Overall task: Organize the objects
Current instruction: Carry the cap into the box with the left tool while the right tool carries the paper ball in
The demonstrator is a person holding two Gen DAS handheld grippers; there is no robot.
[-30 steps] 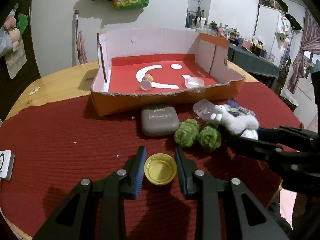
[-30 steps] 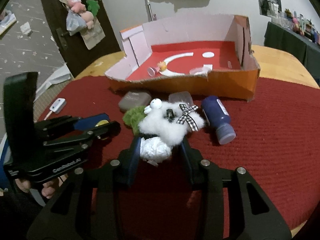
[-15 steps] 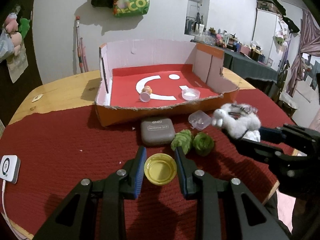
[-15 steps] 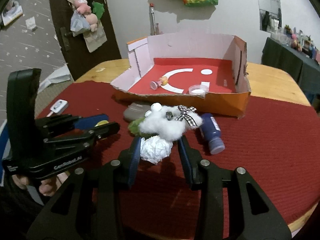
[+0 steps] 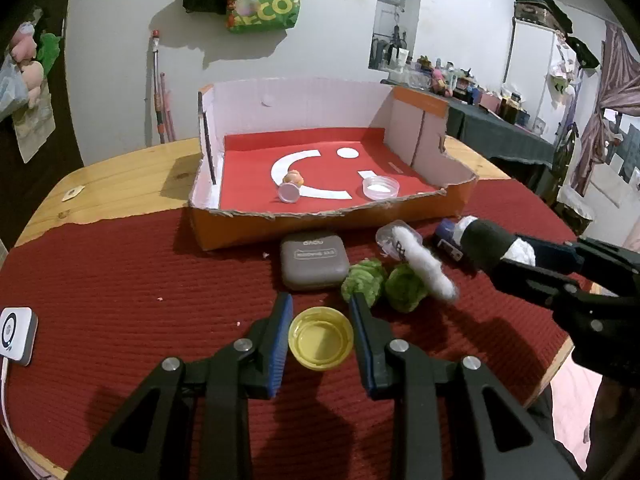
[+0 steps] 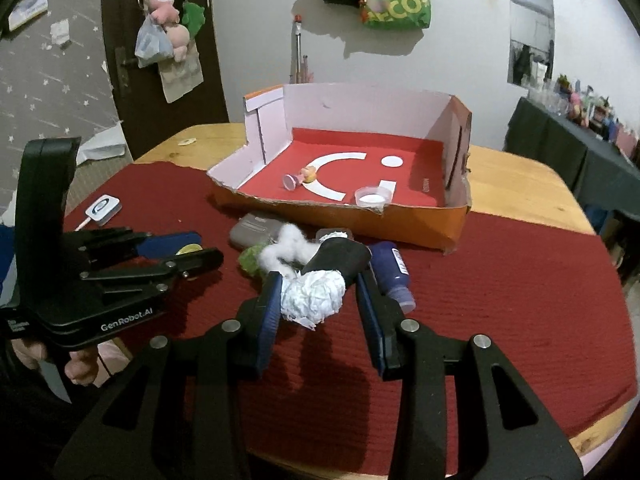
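My left gripper (image 5: 320, 308) is shut on a yellow lid (image 5: 321, 342), held above the red mat (image 5: 120, 280). My right gripper (image 6: 318, 284) is shut on a white fluffy plush toy (image 6: 314, 294) with a dark underside, lifted and tipped; the toy also shows in the left wrist view (image 5: 424, 264). The orange cardboard box (image 5: 328, 222) with a red floor stands beyond; inside lie a small pink figure (image 5: 291, 188) and a clear round dish (image 5: 380, 188). A grey case (image 5: 313, 260), two green balls (image 5: 380, 282) and a blue bottle (image 6: 394, 276) lie on the mat.
A white tag device (image 5: 16, 334) lies at the mat's left edge. A clear plastic container (image 5: 390, 236) sits near the box front. The wooden table edge (image 5: 560, 360) is close on the right. A green bag (image 5: 264, 0) hangs on the wall.
Both grippers have risen and pulled back from the box. The plush toy has rotated in the right gripper, its dark underside now facing up.
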